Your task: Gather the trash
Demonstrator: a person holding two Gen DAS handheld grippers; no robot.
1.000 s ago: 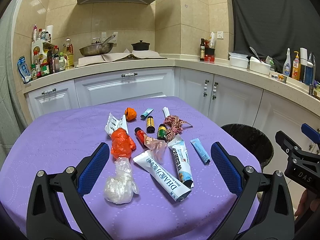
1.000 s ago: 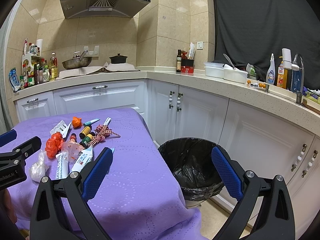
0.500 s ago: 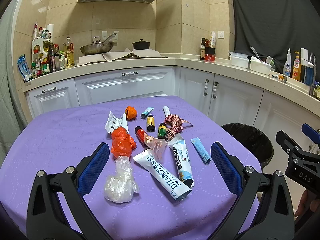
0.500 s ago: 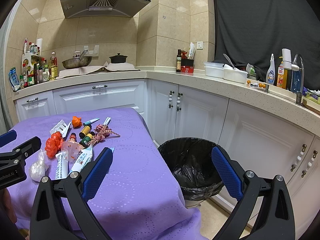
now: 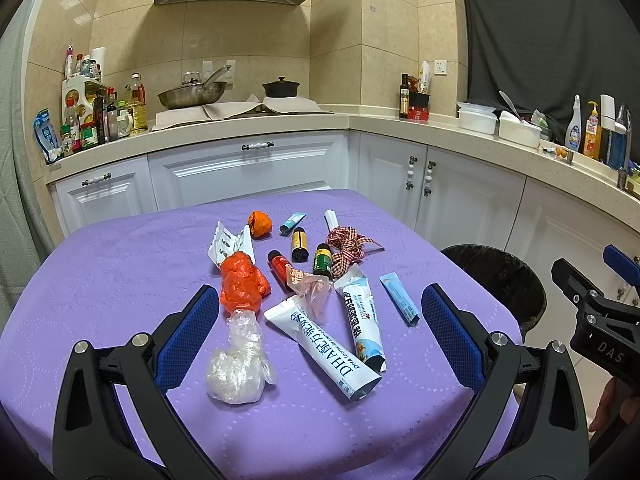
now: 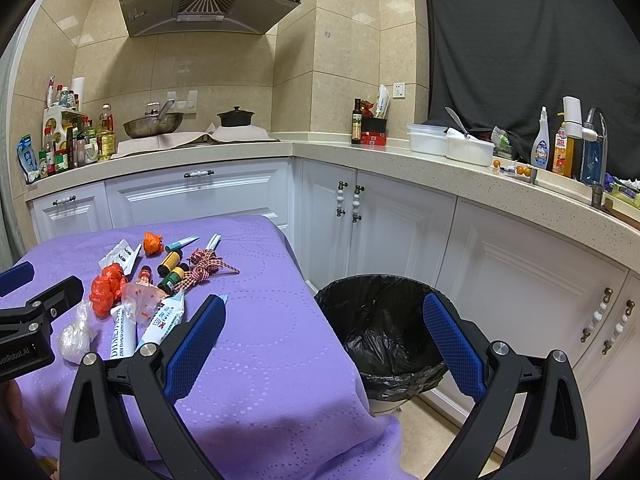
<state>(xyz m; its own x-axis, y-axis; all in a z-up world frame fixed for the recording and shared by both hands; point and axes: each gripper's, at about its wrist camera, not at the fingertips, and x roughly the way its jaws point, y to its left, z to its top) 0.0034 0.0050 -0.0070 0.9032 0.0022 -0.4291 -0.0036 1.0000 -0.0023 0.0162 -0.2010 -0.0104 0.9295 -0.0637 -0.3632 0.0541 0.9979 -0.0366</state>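
Note:
Trash lies scattered on the purple tablecloth (image 5: 100, 280): an orange plastic bag (image 5: 242, 282), a clear plastic wad (image 5: 236, 368), a white toothpaste tube (image 5: 324, 346), a second tube (image 5: 362, 314), a small blue tube (image 5: 400, 300), three little bottles (image 5: 299, 240) and a checked ribbon (image 5: 348, 246). My left gripper (image 5: 318, 332) hangs open above the near tubes, holding nothing. My right gripper (image 6: 324, 340) is open over the table's right edge, beside the black-lined bin (image 6: 384, 328).
The bin (image 5: 500, 280) stands on the floor right of the table. White cabinets (image 6: 400, 220) and a cluttered countertop (image 5: 360, 120) wrap behind. A torn white wrapper (image 5: 228, 242) and a small orange wad (image 5: 259, 224) lie farther back.
The left wrist view has shifted slightly lower and closer over the trash. The right gripper has hardly moved. Both stay open.

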